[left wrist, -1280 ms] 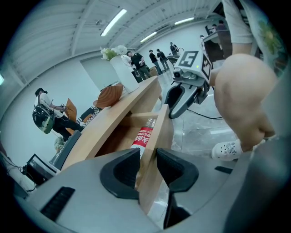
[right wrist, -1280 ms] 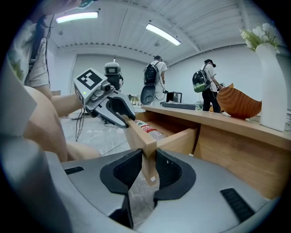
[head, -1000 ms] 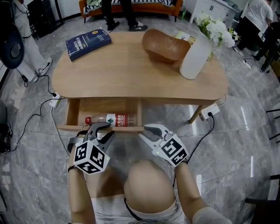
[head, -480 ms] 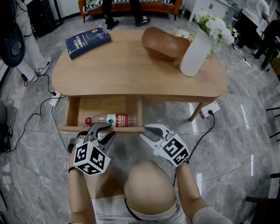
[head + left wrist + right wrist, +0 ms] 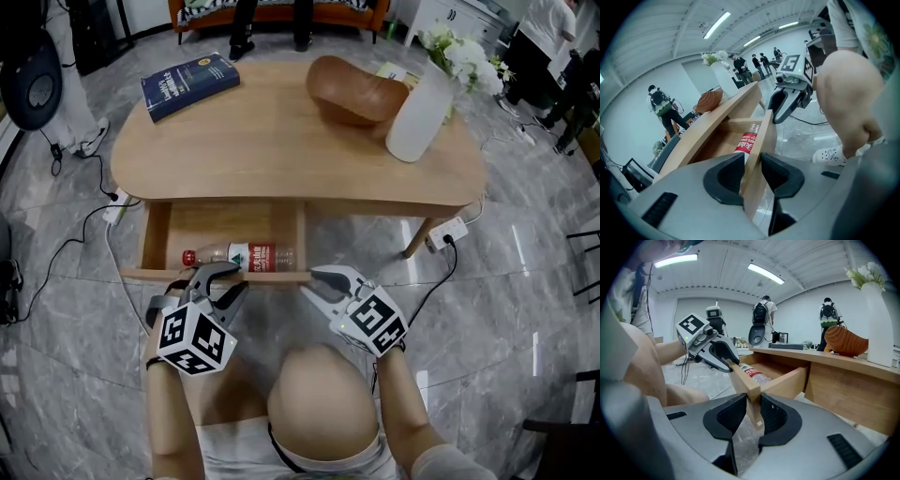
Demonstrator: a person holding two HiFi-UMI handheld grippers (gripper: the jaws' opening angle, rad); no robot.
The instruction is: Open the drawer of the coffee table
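Observation:
The coffee table (image 5: pixel 281 150) is light wood, and its drawer stands pulled out toward me on the left half. A clear water bottle with a red label (image 5: pixel 239 256) lies inside along the drawer front (image 5: pixel 272 277). My left gripper (image 5: pixel 230 278) pinches the top edge of that front board near its middle, with the board squeezed between its pads (image 5: pixel 752 171). My right gripper (image 5: pixel 311 283) is shut on the board's right end, its pads tight on the wood (image 5: pixel 752 416). Each gripper view shows the other gripper on the same board, along with the bottle (image 5: pixel 747 140) (image 5: pixel 757 374).
On the tabletop lie a blue book (image 5: pixel 189 84), a wooden bowl (image 5: pixel 354 94) and a white vase with flowers (image 5: pixel 422 108). A power strip (image 5: pixel 445 232) and cables run over the marble floor. The person's knee (image 5: pixel 323 394) is just behind the grippers. People stand beyond the table.
Both grippers and the drawer stay where they were. Only the feet of the people behind the table have shifted.

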